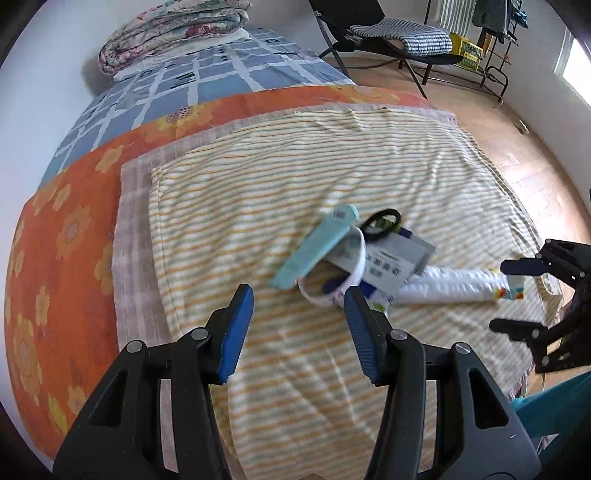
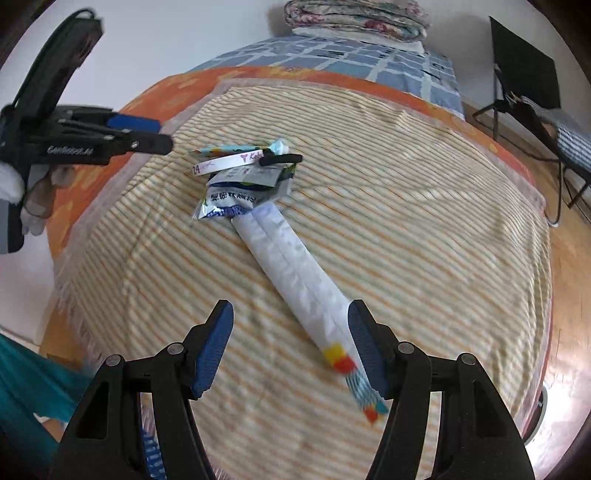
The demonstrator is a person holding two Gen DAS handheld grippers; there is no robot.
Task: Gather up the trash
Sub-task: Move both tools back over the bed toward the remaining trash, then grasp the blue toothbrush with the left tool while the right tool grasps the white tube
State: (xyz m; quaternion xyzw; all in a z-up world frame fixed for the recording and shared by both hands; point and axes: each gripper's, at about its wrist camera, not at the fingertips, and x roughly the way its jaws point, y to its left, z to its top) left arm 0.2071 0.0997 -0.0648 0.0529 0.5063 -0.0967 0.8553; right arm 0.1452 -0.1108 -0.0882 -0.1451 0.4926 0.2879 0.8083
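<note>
A small heap of trash lies on the yellow striped towel [image 1: 258, 177]. In it are a teal wrapper [image 1: 317, 247], a white paper ring [image 1: 332, 284], a black loop [image 1: 380, 223] and a grey printed packet [image 1: 391, 262]. A long white wrapper [image 2: 295, 266] sticks out of the heap [image 2: 243, 173] toward me. My left gripper [image 1: 300, 321] hovers open just short of the ring, with nothing between its pads. My right gripper [image 2: 291, 343] is open above the long wrapper's coloured end, which lies beside its right finger [image 2: 364, 343]. Each gripper shows in the other's view: the right gripper [image 1: 517, 297] and the left gripper [image 2: 159, 133].
The towel covers an orange flowered blanket [image 1: 66, 236] on a bed with a blue checked sheet [image 1: 207, 77] and folded quilts [image 1: 173, 29]. A black folding chair [image 1: 391, 37] and a drying rack [image 1: 495, 44] stand on the wooden floor [image 1: 524, 158] beyond. A teal sleeve [image 2: 33, 387] is at lower left.
</note>
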